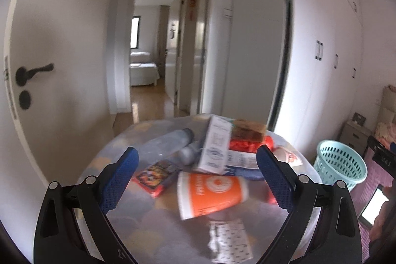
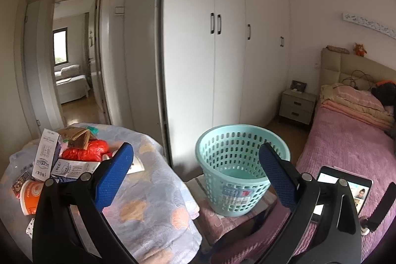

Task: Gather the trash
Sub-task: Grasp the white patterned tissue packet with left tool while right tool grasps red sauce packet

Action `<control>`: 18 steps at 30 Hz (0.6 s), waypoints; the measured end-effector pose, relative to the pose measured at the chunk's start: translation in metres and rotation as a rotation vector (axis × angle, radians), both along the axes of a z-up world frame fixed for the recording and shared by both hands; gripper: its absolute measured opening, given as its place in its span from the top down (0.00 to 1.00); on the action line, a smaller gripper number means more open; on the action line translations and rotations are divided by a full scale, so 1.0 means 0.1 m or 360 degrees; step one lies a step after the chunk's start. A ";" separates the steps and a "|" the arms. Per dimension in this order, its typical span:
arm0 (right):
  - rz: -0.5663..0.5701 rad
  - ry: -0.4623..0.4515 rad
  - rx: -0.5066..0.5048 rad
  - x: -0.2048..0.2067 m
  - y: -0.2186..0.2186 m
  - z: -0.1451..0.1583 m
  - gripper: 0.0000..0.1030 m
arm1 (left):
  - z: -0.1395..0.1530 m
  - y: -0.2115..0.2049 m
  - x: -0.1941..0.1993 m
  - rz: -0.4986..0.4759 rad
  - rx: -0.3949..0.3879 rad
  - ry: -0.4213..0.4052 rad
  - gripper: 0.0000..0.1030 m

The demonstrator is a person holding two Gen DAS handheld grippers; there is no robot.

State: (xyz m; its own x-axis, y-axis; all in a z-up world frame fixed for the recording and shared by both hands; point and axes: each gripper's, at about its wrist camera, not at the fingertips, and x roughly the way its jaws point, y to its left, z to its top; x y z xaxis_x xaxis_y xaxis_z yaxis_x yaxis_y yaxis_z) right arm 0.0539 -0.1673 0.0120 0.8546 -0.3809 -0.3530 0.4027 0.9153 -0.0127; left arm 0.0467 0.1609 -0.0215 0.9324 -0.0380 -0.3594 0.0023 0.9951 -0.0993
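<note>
A pile of trash lies on a small table under a patterned cloth (image 1: 138, 209). In it are an orange paper cup (image 1: 210, 192) on its side, a white carton (image 1: 215, 145), a red plastic bag (image 1: 250, 144), a brown box (image 1: 248, 131), a clear bottle (image 1: 173, 142), a red snack packet (image 1: 154, 176) and a dotted wrapper (image 1: 229, 240). My left gripper (image 1: 198, 177) hovers open above the cup, holding nothing. My right gripper (image 2: 196, 173) is open and empty in front of the light blue basket (image 2: 241, 170). The pile (image 2: 64, 157) lies to its left.
The basket stands on a low stool beside a pink bed (image 2: 346, 147). A phone (image 2: 341, 187) with a lit screen lies on the bed edge. White wardrobes (image 2: 222, 53) fill the wall behind. An open door (image 1: 49, 66) leads to a corridor on the left.
</note>
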 end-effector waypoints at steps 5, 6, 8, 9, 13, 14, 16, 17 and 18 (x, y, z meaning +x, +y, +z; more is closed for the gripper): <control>0.0115 0.0022 -0.0034 0.14 0.16 -0.05 0.14 | -0.15 0.24 0.12 -0.0077 -0.0143 0.0152 0.10; 0.0162 0.0041 -0.0028 0.18 0.21 -0.08 0.21 | -0.21 0.25 0.15 -0.0105 -0.0171 0.0194 0.10; 0.0251 0.0088 0.0000 0.28 0.29 -0.14 0.31 | -0.36 0.21 0.19 -0.0174 -0.0209 0.0287 0.10; 0.0312 0.0123 0.0030 0.34 0.34 -0.20 0.33 | -0.42 0.18 0.18 -0.0209 -0.0216 0.0317 0.10; 0.0438 0.0216 0.0095 0.48 0.48 -0.40 0.33 | -0.77 0.02 0.17 -0.0336 -0.0234 0.0483 0.11; 0.0467 0.0235 0.0107 0.49 0.52 -0.45 0.33 | -0.87 -0.02 0.17 -0.0351 -0.0239 0.0534 0.15; 0.0537 0.0282 0.0102 0.54 0.64 -0.58 0.34 | -1.00 -0.02 0.15 -0.0363 -0.0250 0.0582 0.20; 0.0574 0.0313 0.0090 0.57 0.72 -0.65 0.35 | -1.06 -0.04 0.15 -0.0364 -0.0255 0.0615 0.20; 0.0598 0.0333 0.0088 0.60 0.77 -0.70 0.35 | -1.12 -0.06 0.16 -0.0370 -0.0257 0.0645 0.20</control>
